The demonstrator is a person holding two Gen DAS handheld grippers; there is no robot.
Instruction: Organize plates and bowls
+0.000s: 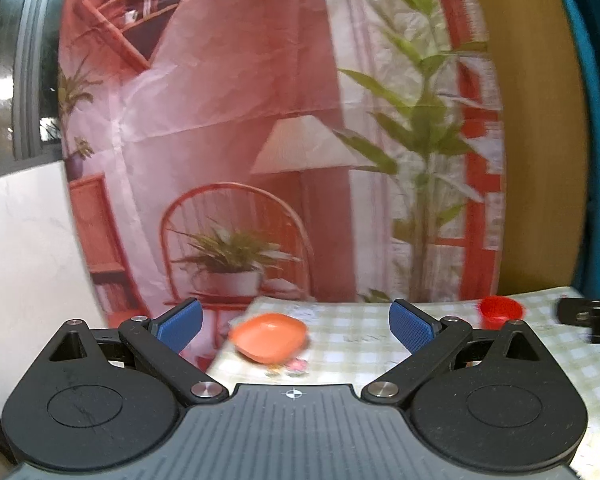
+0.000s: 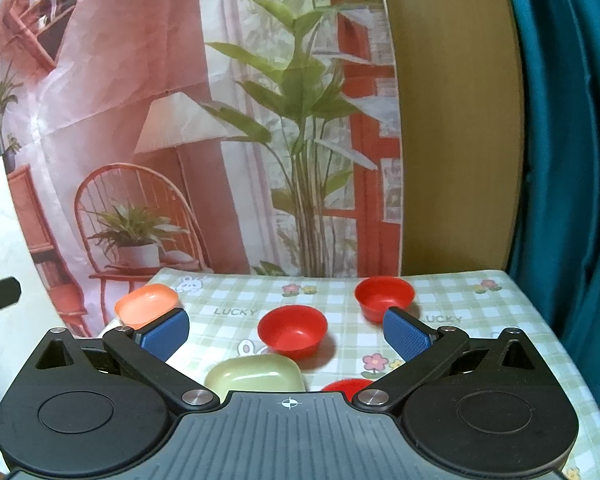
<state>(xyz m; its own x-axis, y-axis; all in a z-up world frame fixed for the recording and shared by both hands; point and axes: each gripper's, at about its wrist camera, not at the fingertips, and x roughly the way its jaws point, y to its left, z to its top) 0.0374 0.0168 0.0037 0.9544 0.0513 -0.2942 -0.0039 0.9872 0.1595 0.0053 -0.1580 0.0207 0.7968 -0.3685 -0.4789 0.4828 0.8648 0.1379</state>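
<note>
My left gripper [image 1: 296, 326] is open and empty, raised near the table's left end, with an orange oval dish [image 1: 269, 336] lying between its blue pads and farther off. That dish also shows in the right wrist view [image 2: 146, 304] at the table's left corner. My right gripper [image 2: 286, 332] is open and empty above the near table. A red bowl [image 2: 293, 332] sits between its fingers, another red bowl [image 2: 384, 296] stands farther right, a pale green dish [image 2: 256, 374] lies close under it, and a third red bowl [image 2: 346, 384] is mostly hidden by the gripper body.
The table has a green checked cloth [image 2: 480, 320]. A printed room backdrop [image 2: 180, 120] hangs behind it, with a wooden panel [image 2: 452, 120] and a teal curtain [image 2: 568, 160] to the right. The other gripper shows at the right edge of the left view [image 1: 592, 320].
</note>
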